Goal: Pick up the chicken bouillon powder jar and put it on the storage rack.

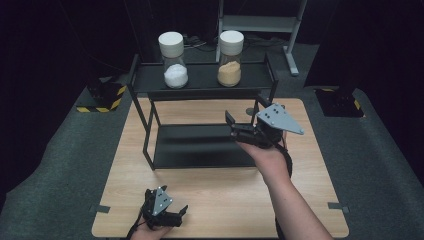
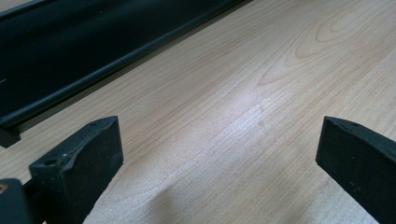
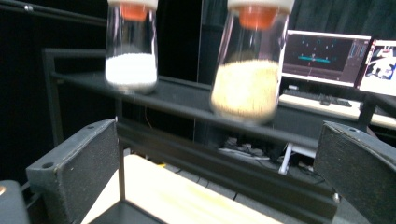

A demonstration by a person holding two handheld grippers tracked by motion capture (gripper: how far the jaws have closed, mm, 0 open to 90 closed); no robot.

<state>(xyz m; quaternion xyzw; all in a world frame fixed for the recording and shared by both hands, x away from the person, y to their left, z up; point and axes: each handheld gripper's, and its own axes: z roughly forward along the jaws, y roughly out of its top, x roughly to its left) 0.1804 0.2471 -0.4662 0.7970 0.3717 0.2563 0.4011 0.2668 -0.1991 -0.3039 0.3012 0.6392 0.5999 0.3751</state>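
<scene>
A black two-tier rack (image 1: 200, 82) stands on the wooden table (image 1: 215, 195). Its top shelf carries a jar of white powder (image 1: 175, 62) and a jar of tan powder (image 1: 230, 60), both with white lids. My right gripper (image 1: 232, 126) hovers open over the right end of the lower shelf, pointing left, below the tan jar. In the right gripper view, the open right gripper (image 3: 215, 177) looks up at the white jar (image 3: 130, 70) and the tan jar (image 3: 246, 88). My left gripper (image 1: 182, 212) rests open near the table's front edge, empty; the left gripper (image 2: 219, 158) faces bare wood.
The rack's lower shelf (image 2: 70, 46) is bare. Grey carpet surrounds the table, with yellow-and-black striped bases at left (image 1: 102, 97) and right (image 1: 340, 102). A grey metal stand (image 1: 260, 22) is behind the rack. Lit monitors (image 3: 327, 56) sit beyond it.
</scene>
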